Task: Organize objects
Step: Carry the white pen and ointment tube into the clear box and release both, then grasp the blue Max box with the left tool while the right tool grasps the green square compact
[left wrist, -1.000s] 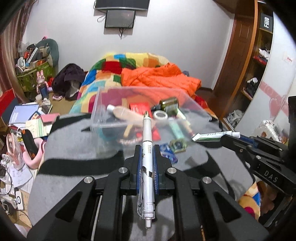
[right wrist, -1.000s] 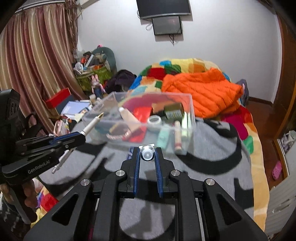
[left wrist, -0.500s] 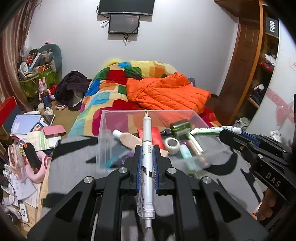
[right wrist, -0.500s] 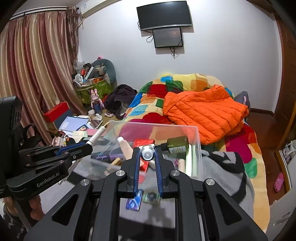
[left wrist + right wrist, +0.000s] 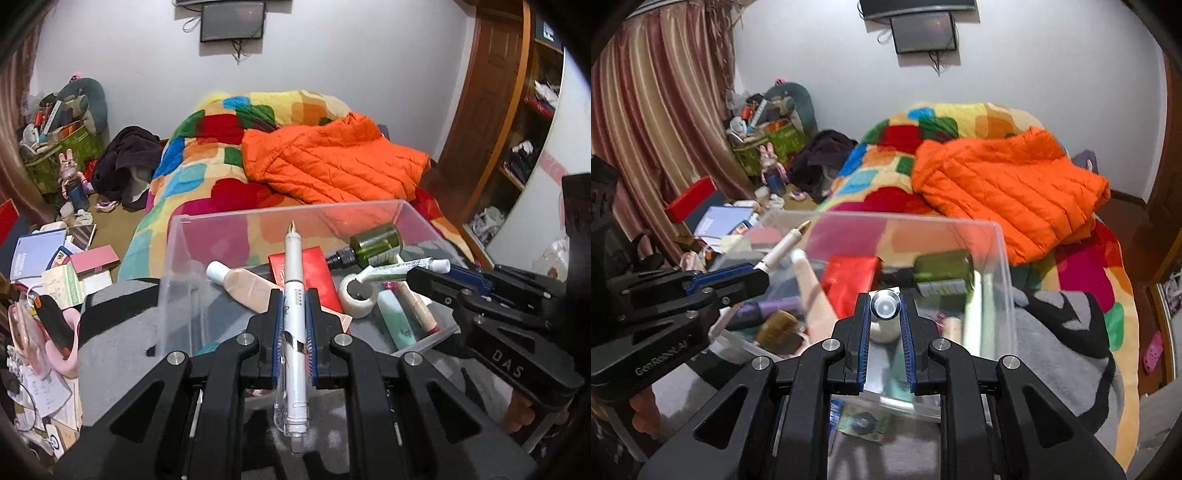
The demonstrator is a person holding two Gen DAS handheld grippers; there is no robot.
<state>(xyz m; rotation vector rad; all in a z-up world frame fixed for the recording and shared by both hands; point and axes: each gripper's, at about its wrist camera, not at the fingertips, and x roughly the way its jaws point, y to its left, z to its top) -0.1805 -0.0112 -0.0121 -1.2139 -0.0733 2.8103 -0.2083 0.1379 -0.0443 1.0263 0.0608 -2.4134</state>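
Both tongs have come forward over the clear box (image 5: 177,258). Left tongs (image 5: 293,295) pinch a light, stiff, slippery pen (image 5: 293,280) mid-barrel; right tongs (image 5: 884,314) pinch a soft tube (image 5: 402,267).

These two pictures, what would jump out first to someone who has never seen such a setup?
Probably the orange jacket sprawled on the patchwork blanket at the back. Nearer, a clear box full of toiletries sits on a grey cover. Over it, the left gripper clamps a white pen pointing forward, and the right gripper clamps a white tube.
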